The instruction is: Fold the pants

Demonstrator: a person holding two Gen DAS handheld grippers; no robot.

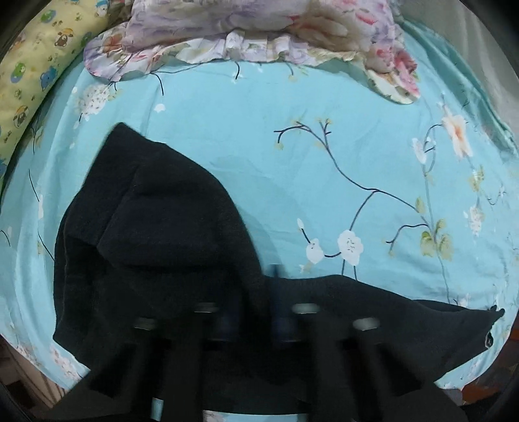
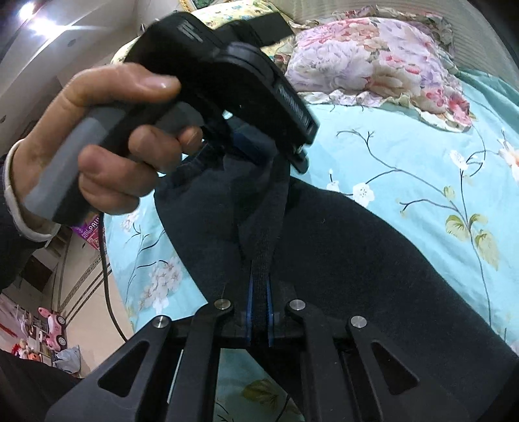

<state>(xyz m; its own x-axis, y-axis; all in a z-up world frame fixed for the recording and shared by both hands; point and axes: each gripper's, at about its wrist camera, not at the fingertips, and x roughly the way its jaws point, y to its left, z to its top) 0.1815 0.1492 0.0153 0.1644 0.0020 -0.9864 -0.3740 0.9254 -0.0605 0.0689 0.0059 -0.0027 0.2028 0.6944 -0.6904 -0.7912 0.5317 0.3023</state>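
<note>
Mid-fold — right tongs clamped shut on the dark pants, left tongs pinching them too, cloth draped over the floral bed toward 12 o'clock — next: carry across and lay flat.

Left wrist view: low over my bed, facing the pillow, pants close under lens. Right wrist view: equally near, angled leftward, catching my left hand. Both share pillow, sheet, pants.
</note>
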